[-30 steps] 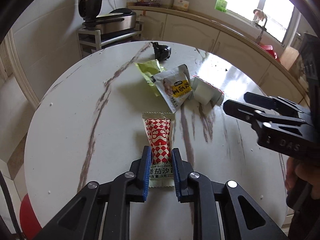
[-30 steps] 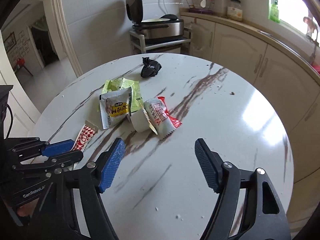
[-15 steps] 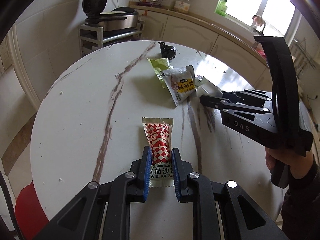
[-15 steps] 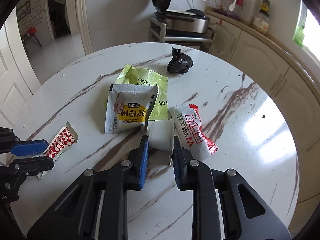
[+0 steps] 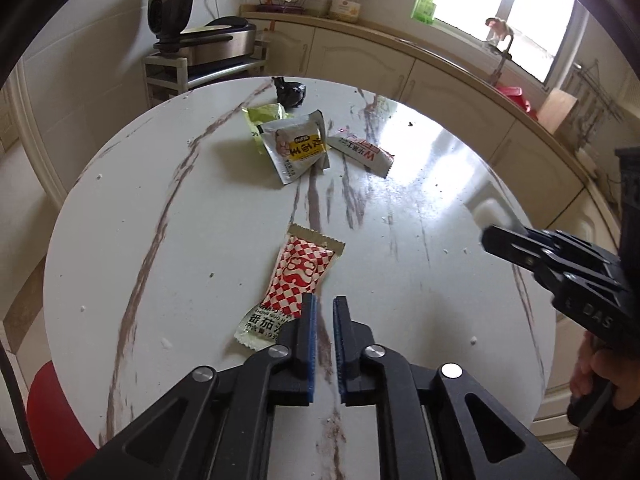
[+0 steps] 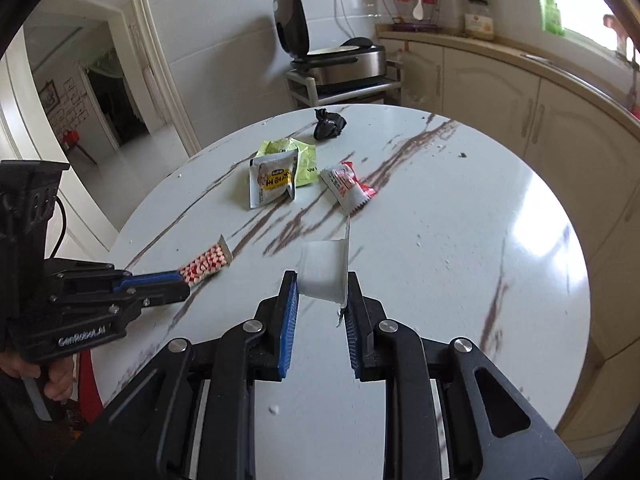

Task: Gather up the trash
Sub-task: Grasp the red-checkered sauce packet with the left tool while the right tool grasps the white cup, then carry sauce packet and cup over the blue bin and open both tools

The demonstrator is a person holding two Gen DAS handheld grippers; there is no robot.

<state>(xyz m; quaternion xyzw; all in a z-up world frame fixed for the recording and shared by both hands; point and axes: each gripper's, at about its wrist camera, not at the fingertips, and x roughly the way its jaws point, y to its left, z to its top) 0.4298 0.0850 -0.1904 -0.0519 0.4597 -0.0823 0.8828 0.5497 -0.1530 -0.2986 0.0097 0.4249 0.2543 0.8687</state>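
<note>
The left gripper [image 5: 324,312], jaws almost closed on nothing, has the red-and-white checkered sauce sachet [image 5: 294,282] just left of its tips, its long axis leaning up-right on the white marble table [image 5: 160,216]. The right gripper [image 6: 322,294] grips a crumpled white paper cup [image 6: 323,270].

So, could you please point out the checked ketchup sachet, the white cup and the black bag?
checked ketchup sachet [image 5: 301,276], left wrist view, on its red-checked middle.
white cup [image 6: 323,270], right wrist view, on its side wall.
black bag [image 6: 329,123], right wrist view, on its crumpled middle.
</note>
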